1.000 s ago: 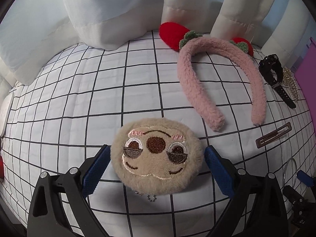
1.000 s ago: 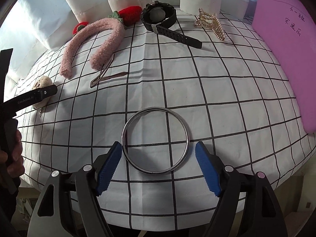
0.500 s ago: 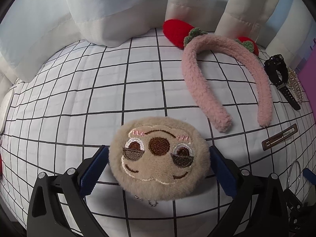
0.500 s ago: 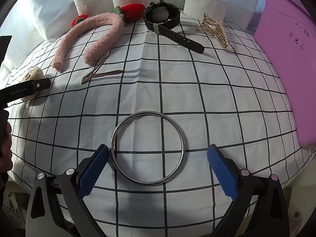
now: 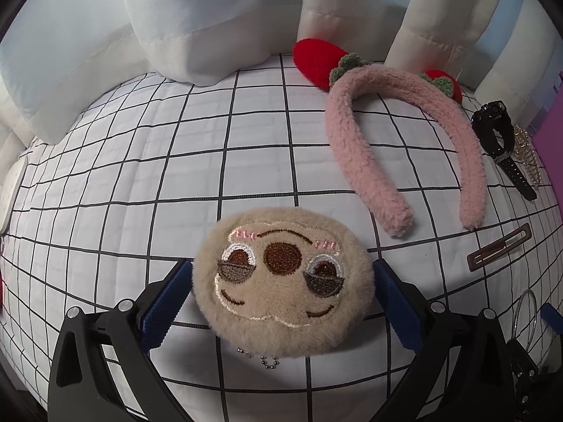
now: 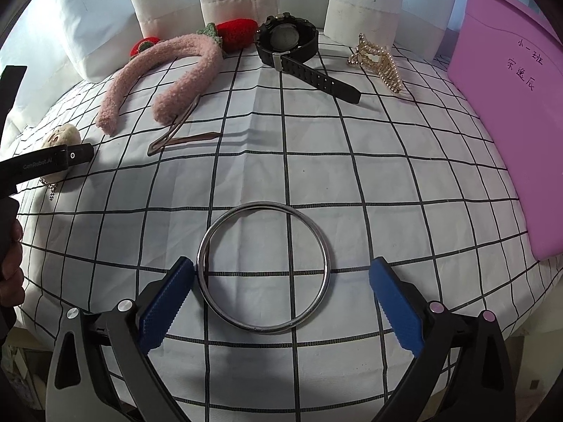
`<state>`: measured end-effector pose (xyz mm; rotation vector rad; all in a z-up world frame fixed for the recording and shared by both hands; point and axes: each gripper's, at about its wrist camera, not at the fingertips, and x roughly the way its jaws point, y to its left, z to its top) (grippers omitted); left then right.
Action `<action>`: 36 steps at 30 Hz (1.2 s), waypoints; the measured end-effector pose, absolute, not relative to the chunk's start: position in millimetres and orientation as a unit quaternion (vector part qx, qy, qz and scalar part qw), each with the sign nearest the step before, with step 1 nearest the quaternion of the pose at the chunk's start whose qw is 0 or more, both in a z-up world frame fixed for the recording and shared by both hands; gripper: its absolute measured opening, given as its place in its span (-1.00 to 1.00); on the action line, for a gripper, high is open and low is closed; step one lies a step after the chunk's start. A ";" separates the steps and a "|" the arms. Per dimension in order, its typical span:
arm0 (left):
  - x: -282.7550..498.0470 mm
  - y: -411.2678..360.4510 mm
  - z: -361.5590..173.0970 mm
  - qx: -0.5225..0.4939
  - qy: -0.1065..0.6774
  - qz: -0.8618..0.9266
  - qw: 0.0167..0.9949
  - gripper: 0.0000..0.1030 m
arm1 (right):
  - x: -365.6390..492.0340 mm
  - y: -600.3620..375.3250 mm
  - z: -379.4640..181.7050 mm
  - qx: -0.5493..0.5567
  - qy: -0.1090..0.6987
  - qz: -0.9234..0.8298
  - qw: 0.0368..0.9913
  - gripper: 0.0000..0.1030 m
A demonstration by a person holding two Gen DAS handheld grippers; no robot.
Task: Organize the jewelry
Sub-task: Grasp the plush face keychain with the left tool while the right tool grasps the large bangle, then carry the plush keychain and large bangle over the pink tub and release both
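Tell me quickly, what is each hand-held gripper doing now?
Left hand-held gripper: open around the plush face charm.
Right hand-held gripper: open, metal bangle lying between, not gripped.

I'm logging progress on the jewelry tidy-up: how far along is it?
Nothing looks sorted yet. In hand: nothing; the open left gripper straddles the plush charm, the open right gripper the bangle. Left: headband, watch, claw clip, all loose.

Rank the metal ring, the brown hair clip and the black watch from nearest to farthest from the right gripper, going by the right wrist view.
1. Metal ring: flat on the cloth between the open right gripper fingers.
2. Brown hair clip: mid-table, to the left.
3. Black watch: far edge, by the curtain.
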<state>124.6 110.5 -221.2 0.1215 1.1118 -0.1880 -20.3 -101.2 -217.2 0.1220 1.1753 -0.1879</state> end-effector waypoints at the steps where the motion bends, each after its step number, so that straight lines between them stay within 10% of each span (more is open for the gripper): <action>1: 124.5 111.0 -221.2 0.056 0.526 -0.088 0.844 0.89 | -19.6 -101.0 -217.3 0.057 0.555 -0.087 0.826 0.83; 19: 109.5 92.4 -206.3 0.079 0.513 -0.112 0.848 0.17 | -14.7 -93.7 -209.1 0.043 0.552 -0.048 0.831 0.37; 36: 96.6 104.8 -164.7 0.042 0.499 -0.120 0.857 0.13 | -11.0 -95.8 -176.0 0.062 0.528 -0.032 0.846 0.37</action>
